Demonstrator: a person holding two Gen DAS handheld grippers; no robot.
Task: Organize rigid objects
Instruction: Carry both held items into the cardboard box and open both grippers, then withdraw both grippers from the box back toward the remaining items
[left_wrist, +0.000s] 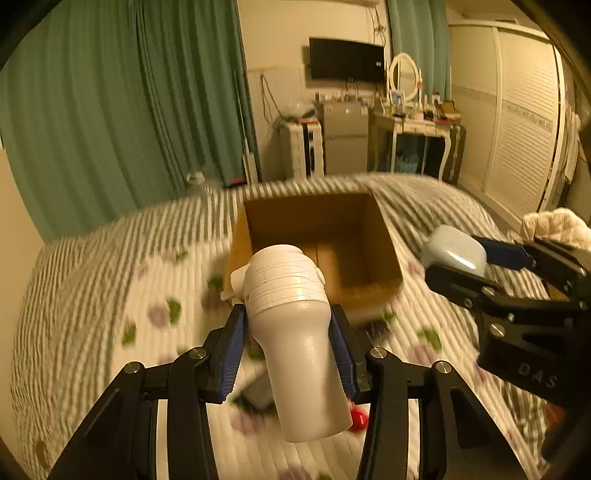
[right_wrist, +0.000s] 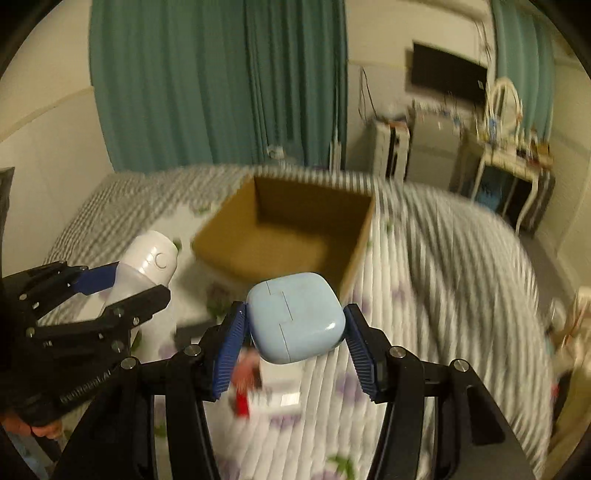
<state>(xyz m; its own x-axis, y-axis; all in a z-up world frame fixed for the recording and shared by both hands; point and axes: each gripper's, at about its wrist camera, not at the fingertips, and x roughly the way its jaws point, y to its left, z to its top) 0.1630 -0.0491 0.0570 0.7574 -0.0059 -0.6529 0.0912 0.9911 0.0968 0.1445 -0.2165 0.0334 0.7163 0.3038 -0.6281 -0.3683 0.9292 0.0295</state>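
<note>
Gripping white device (left_wrist: 291, 332), left tongs (left_wrist: 288, 328), right tongs (right_wrist: 295, 332) clamping blue case (right_wrist: 295, 317)

Striped, flower-printed quilted bed (left_wrist: 92, 266) bearing an open cardboard box (left_wrist: 384, 236), with a small red item (left_wrist: 359, 421) nearby.

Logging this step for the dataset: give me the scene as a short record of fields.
left gripper: shut on white plastic handheld device
right gripper: shut on pale blue rounded plastic case
container: open brown cardboard box, looks empty where visible
surface: striped floral quilt on bed
leftover items: small red object, red and white packet, both blurred
</note>
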